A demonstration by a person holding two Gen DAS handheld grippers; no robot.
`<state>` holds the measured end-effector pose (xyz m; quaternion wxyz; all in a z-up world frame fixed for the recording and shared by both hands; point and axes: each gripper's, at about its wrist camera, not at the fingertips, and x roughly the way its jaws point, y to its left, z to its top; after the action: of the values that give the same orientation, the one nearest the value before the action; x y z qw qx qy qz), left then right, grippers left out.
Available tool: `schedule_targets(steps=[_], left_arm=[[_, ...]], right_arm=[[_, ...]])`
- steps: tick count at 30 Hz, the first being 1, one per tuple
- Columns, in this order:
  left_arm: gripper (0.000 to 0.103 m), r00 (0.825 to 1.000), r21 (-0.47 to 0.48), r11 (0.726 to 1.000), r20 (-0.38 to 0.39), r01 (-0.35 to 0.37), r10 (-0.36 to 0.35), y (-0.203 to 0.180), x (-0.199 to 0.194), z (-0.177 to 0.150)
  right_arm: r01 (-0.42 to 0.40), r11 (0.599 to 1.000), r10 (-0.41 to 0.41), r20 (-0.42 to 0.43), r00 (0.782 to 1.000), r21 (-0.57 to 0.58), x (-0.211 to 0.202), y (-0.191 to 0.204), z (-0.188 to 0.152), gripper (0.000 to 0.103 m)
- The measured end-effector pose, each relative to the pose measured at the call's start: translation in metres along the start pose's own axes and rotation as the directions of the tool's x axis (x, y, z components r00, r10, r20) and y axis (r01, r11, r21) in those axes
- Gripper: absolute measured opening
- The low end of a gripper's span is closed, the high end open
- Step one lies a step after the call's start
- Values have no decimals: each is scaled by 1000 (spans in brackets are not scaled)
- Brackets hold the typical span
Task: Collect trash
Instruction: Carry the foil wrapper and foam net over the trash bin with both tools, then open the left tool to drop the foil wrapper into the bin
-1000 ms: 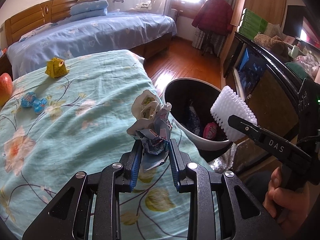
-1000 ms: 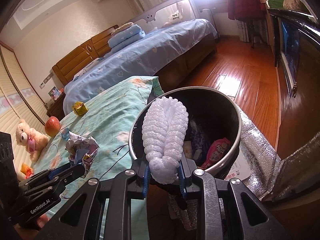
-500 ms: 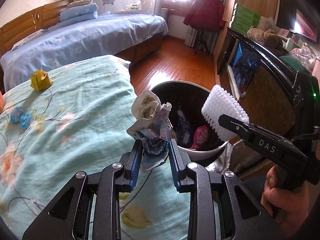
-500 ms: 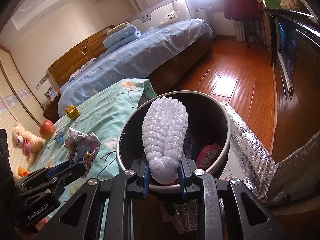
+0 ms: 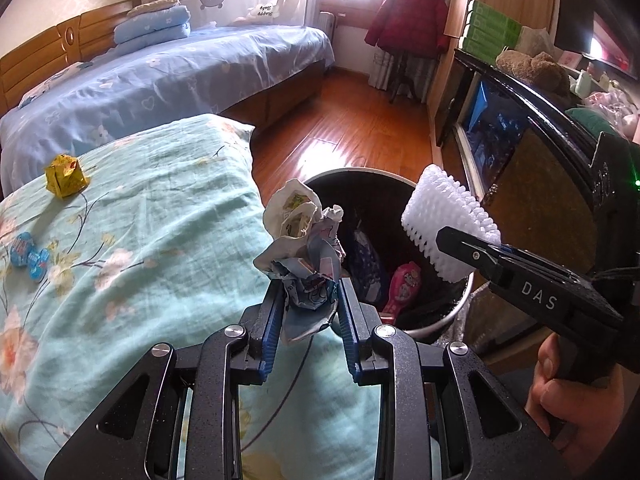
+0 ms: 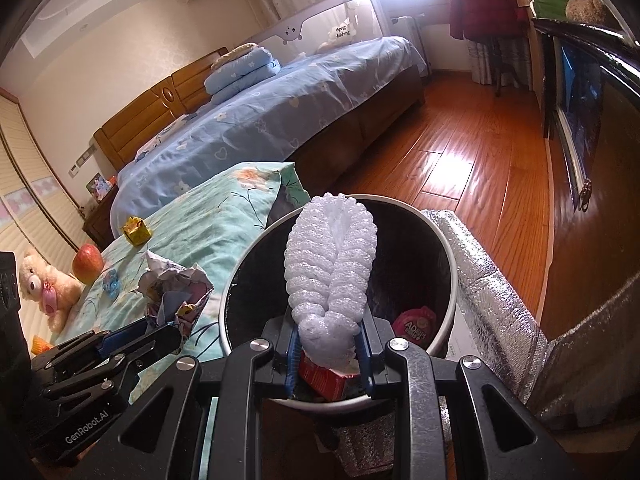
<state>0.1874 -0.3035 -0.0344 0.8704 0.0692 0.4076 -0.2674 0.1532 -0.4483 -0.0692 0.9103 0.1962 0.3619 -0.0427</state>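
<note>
Two hand-held claws converge on a round, dark-lined trash bin (image 6: pixel 448 276) standing on the wood floor at the foot corner of a bed spread with a teal floral cover (image 5: pixel 132 256). The right claw (image 6: pixel 329 350) is clamped on a strip of white foam netting (image 6: pixel 332 256), which stands upright between the pads with its long axis pointing away from the camera, and in the right wrist view it hangs directly above the bin's open mouth. The left claw (image 5: pixel 308 304), its jaws narrowed onto a crumpled wad of paper wrappers (image 5: pixel 304 256), sits just short of the bin's near rim on the bed side, the wad partly overlapping the rim in the left wrist view. The right claw therefore appears the better placed to let go first; the left probably needs to travel a little farther over the rim. Inside the bin lie a pink packet (image 5: pixel 402 286) and a dark wrapper. Away from the bin on the bed cover, a crumpled yellow wrapper (image 5: pixel 66 176) and a blue candy wrapper (image 5: pixel 28 256) are not yet collected.
</note>
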Motion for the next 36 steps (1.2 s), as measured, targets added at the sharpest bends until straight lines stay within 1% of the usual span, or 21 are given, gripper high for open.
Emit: schedule_targets(steps=[18, 30, 32, 33, 34, 36], left_arm=[[26, 999, 12, 1000, -32, 9, -8, -7, 26, 16], [29, 998, 7, 1000, -54, 17, -16, -9, 38, 22], [34, 998, 6, 1000, -54, 16, -16, -10, 37, 22], [42, 998, 5, 1000, -53, 16, -16, -10, 36, 22], [53, 999, 1, 1000, -49, 15, -15, -9, 35, 22], [62, 999, -5, 1000, -35, 10, -10, -8, 31, 22]], right_arm=[[12, 1000, -12, -14, 1000, -6, 16, -9, 14, 26], [17, 1000, -17, -23, 1000, -5, 22, -16, 22, 27], [17, 1000, -17, -22, 1000, -4, 22, -16, 22, 28], [17, 1000, -18, -20, 1000, -3, 22, -17, 23, 28], [18, 1000, -18, -21, 1000, -2, 23, -17, 24, 31], [16, 1000, -16, -20, 1000, 2, 23, -18, 25, 38]])
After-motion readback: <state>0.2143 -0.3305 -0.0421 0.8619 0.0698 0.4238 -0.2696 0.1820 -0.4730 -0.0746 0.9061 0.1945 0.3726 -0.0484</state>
